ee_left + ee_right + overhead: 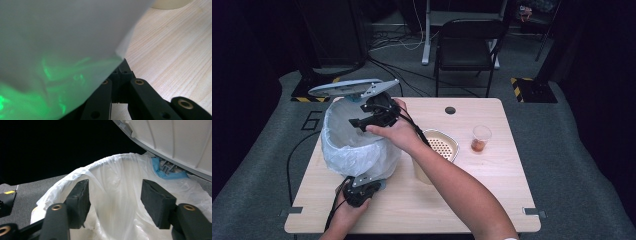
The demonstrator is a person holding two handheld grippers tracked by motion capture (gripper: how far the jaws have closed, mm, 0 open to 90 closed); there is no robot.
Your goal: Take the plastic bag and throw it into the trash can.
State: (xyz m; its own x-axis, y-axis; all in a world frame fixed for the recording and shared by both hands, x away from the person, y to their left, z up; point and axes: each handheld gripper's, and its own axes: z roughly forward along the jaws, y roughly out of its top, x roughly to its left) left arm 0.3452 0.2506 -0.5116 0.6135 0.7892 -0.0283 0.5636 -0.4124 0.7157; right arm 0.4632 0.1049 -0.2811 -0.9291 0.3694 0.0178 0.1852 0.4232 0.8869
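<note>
**Lined bin with lid raised, two hand-held grippers**

The bin [357,145], lined with a white bag [117,195], stands at the table's [492,195] left side, its lid [352,87] tilted up. The right gripper [364,119] hovers over the bin's mouth, jaws apart and empty. The left gripper [362,187], jaws closed together, rests against the bag's near base. A colander [441,145] and cup [481,138] stand to the right.

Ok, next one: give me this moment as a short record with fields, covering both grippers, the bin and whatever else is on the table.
work in hand: a lined bin with its lid up, right gripper over its mouth
bin liner: white plastic, folded over the rim
lid: raised, tilted above the bin
right gripper: jaws apart, nothing between the pads
left gripper: shut, at the liner's near lower edge; a grip on the plastic cannot be confirmed
also on table: cream container with perforated top, clear cup with brownish contents
</note>
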